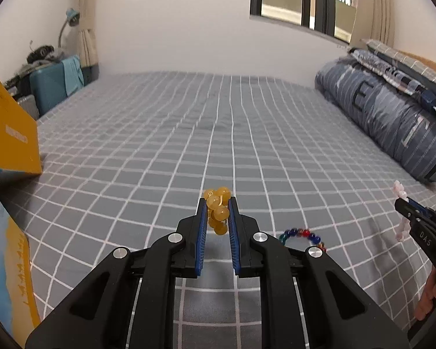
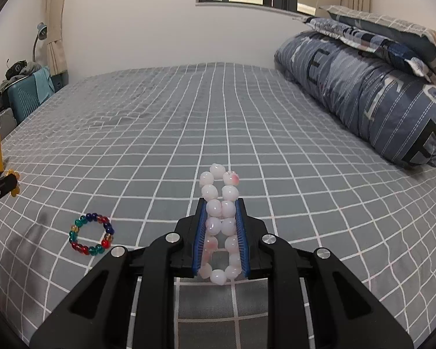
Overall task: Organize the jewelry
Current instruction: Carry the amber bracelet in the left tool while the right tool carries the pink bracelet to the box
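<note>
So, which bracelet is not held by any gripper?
The multicoloured bead bracelet: it lies flat on the bed sheet, while the yellow and white ones are clamped.

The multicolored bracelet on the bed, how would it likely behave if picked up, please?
The multicolored bracelet is separate round beads, so it probably flops and sags. The glossy beads may slip between the fingers. It looks light.
</note>
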Demonstrator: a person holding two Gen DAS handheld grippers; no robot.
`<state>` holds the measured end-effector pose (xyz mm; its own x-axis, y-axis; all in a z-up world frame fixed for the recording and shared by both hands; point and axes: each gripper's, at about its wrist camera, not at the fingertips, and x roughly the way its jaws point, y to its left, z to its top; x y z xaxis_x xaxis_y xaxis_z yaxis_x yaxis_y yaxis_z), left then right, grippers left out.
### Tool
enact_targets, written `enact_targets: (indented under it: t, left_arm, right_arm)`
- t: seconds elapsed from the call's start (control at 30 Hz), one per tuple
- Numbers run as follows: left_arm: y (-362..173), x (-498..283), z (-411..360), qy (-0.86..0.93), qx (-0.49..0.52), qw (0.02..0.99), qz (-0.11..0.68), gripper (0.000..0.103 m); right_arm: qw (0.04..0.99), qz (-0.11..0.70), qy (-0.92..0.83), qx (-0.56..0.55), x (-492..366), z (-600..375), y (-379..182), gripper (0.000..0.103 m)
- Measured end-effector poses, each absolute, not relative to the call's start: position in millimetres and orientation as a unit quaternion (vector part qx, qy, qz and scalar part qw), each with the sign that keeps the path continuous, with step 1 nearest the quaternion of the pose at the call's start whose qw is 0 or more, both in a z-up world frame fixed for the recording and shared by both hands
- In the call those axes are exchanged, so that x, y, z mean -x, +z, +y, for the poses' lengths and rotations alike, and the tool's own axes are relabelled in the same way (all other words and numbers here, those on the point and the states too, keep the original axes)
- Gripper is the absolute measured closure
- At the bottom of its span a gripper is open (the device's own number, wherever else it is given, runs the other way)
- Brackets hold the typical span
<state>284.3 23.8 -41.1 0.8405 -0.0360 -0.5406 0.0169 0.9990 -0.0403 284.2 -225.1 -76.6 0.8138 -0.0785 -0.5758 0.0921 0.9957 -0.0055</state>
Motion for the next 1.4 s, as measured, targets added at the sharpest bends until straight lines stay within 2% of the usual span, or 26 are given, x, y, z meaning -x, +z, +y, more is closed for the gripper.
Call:
enact_targets:
  t: [0.17,0.3,1.0,1.4]
  left_arm:
    - [-28,-272,16,-0.003,-0.002,0.972,0.234,0.091]
    - [-24,-267,11,-0.007,-0.006,0.974,0.226,0.092]
    - [-8,-249,18,0.0,0.002,0.965,0.261,0.092]
    - [55,-213,65,0.035,0.016,0.964,0.263,0.092]
  right_arm:
    - [0.954,0.294,-0.05,-0.005,-281,-222,-73,0.084]
    - [0.955,0.293,-0.05,-0.008,-281,-223,-71,0.084]
    - [0.953,0.301,-0.024,-0.022,-261,-199,-45,0.084]
    - [0.961,0.275,0.035,-0.004,-239,-114,23,0.084]
